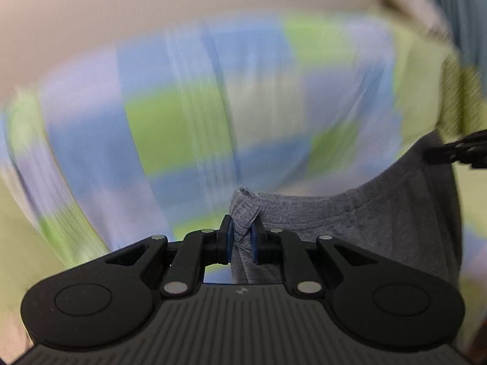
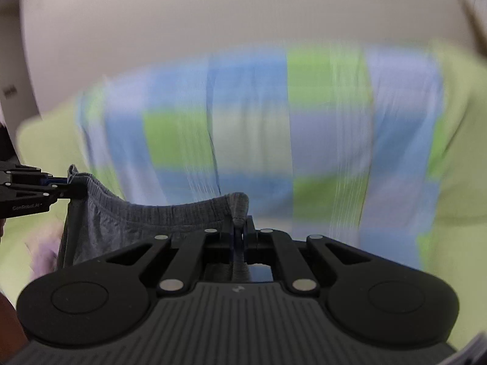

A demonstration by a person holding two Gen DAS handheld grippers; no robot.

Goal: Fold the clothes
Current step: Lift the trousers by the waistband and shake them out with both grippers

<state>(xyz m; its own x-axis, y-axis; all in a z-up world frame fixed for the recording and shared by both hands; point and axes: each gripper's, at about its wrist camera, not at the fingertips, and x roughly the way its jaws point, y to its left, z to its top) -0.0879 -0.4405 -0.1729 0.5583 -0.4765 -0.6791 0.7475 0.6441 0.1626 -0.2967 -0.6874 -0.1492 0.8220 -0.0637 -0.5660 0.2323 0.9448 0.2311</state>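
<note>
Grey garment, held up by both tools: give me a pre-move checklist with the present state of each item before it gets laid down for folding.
1. Left tool gripping a garment corner: ok, cloth sits between its pads.
2. Right tool gripping the other corner: ok, shut on cloth.
3. Ribbed top edge strung between the tools: ok, though it sags in the middle.
4. Garment hanging free of twists: cannot tell, the lower part is hidden.
5. Checked sheet below flat and free of other items: cannot tell, badly blurred.
6. Views steady: not ok, the background is blurred.
</note>
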